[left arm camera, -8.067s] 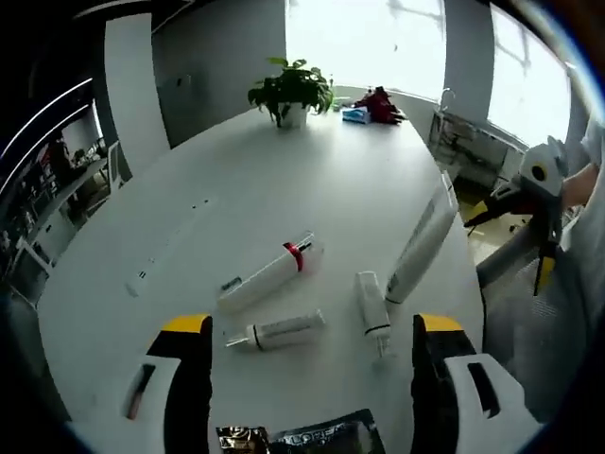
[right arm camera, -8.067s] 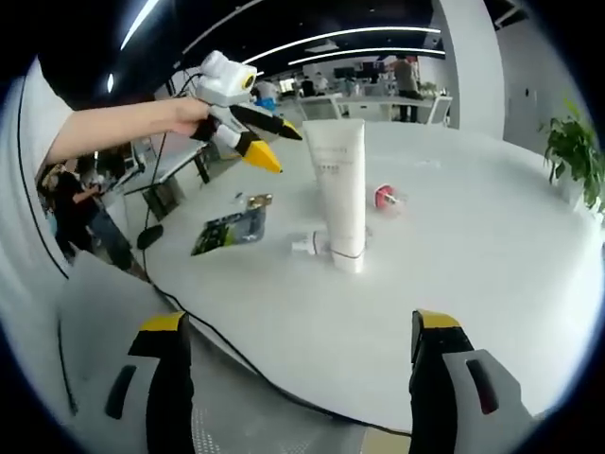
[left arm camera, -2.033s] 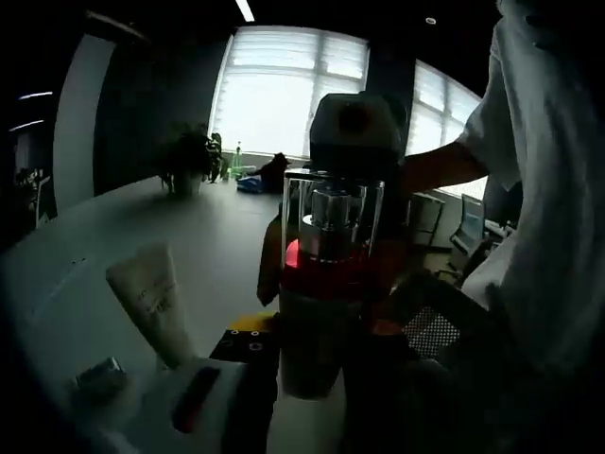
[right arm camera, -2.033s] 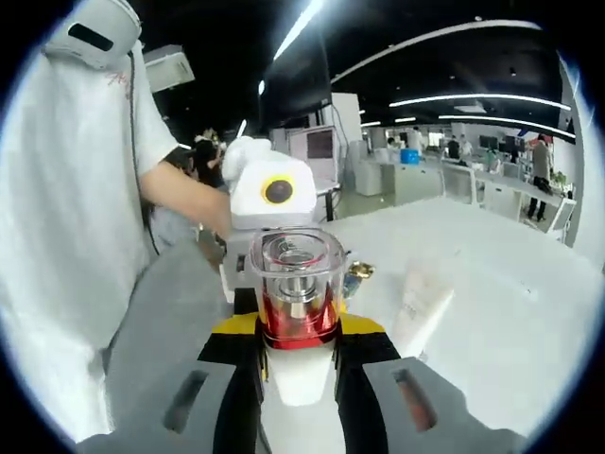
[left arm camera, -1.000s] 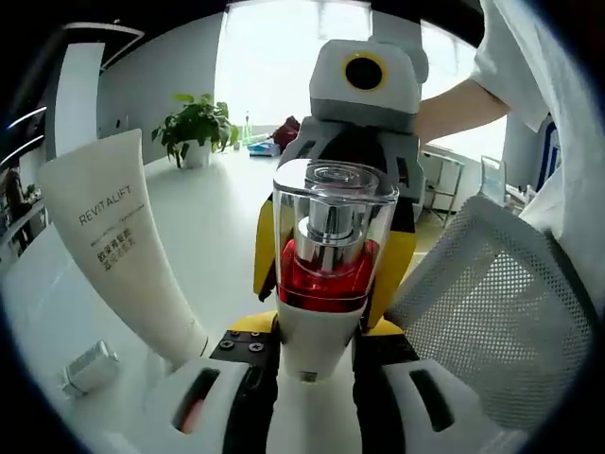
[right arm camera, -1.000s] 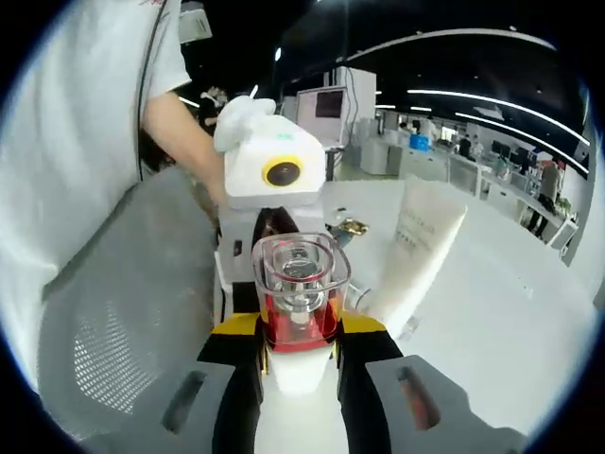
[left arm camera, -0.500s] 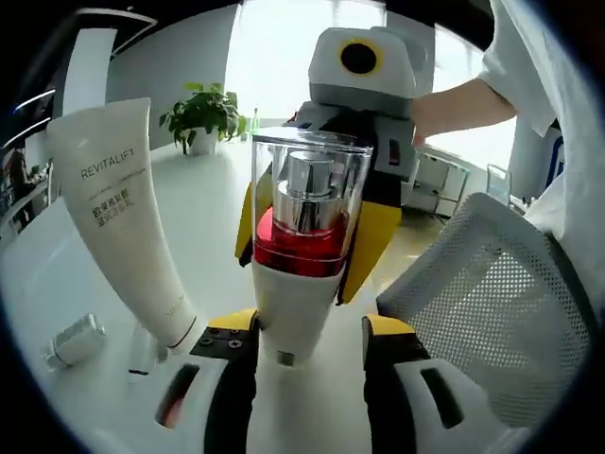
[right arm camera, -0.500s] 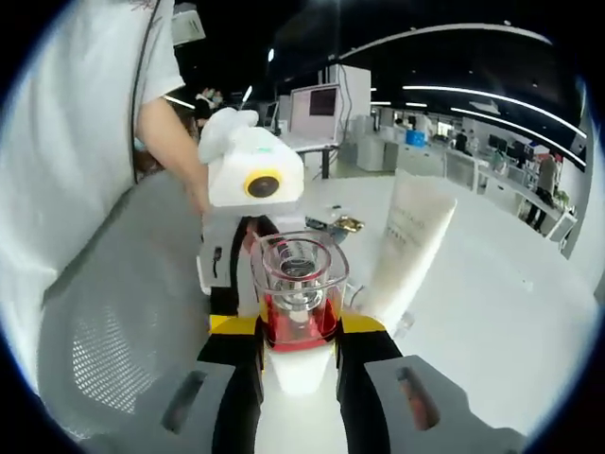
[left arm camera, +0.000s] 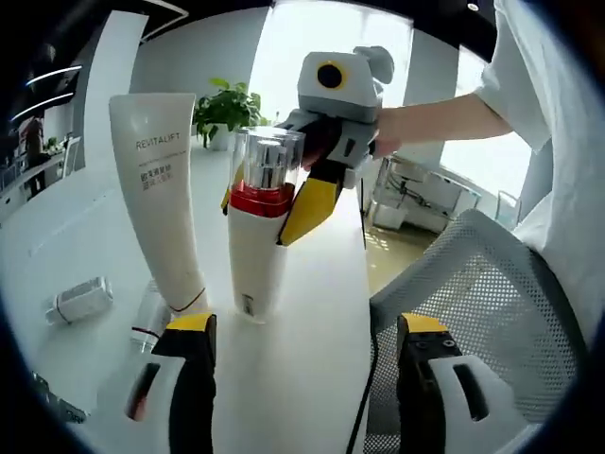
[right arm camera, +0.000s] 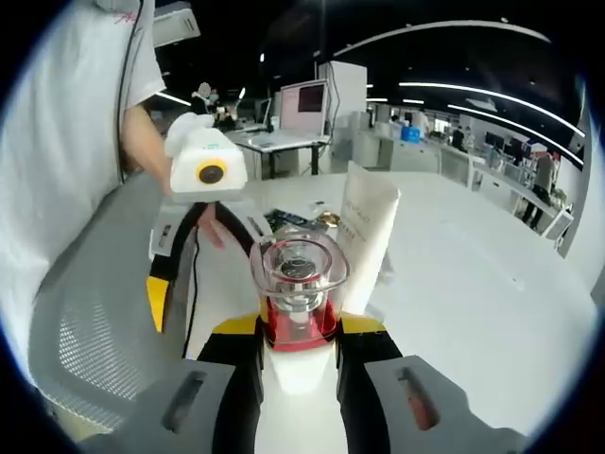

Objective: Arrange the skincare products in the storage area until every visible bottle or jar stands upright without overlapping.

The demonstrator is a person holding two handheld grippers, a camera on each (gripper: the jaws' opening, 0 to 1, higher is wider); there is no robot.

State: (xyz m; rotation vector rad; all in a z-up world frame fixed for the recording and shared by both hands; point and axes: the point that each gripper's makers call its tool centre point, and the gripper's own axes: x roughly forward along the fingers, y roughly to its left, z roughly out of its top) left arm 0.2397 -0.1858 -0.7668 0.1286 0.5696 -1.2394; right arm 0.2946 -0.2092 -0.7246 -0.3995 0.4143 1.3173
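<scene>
Left gripper view. I see the left gripper with its two yellow-tipped fingers spread wide apart and gripping nothing. Just beyond the fingers, nearer the left one, the pump bottle stands upright on the white desk: white body, red collar, clear cap. The right gripper reaches in from the far side; its yellow fingers flank the bottle's upper body (the contact itself is hidden behind the bottle in this view). A hand holds that gripper. Just left of the bottle, the white tube marked REVITALIFT stands on its cap, leaning slightly. Left of my left finger, a small capped bottle lies on its side, and a clear item lies by the tube's foot; I cannot tell what it is. A potted plant sits far behind. A mesh chair stands right of the fingers.

Right gripper view. My right gripper's fingers are closed on the pump bottle, which stands between them at the red collar. The left gripper hangs open, beyond and left of my fingers. The white tube stands just beyond and right of the bottle. A dark packet lies further back on the desk.
</scene>
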